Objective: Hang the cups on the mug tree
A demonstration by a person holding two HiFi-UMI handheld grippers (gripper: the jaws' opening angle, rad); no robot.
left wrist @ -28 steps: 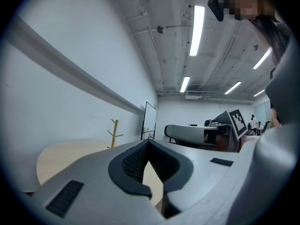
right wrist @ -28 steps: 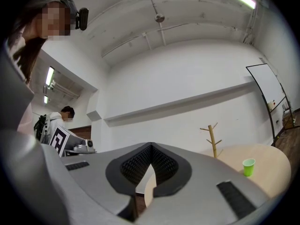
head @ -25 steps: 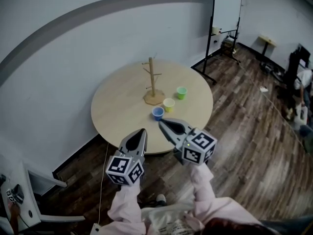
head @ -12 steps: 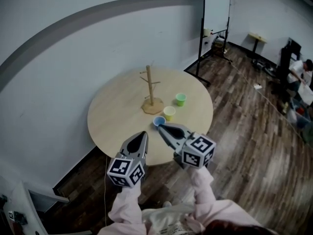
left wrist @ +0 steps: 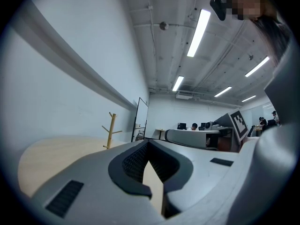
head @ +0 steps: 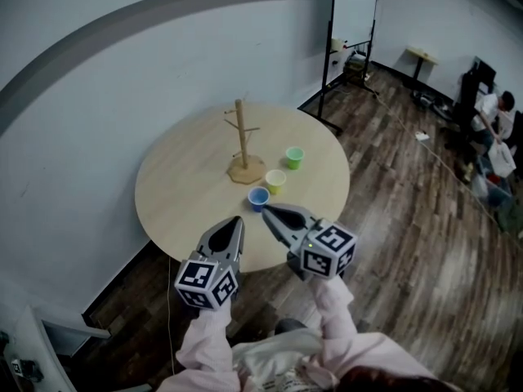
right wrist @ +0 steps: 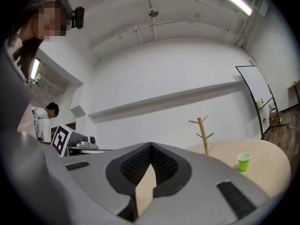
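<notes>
Nearing the near edge of the surface (head: 176, 198) now; left gripper (head: 238, 220) and right gripper (head: 266, 210) both closed, empty; cups (head: 275, 180) untouched, mug tree (head: 242, 141) bare.

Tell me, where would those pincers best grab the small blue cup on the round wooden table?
The small blue plastic cup stands upright, mouth up; I can make out no handle. So probably pinch its rim wall, one jaw inside and one outside, coming from the table's near edge, where the shut right gripper is. The yellow cup sits close on its far side.
</notes>
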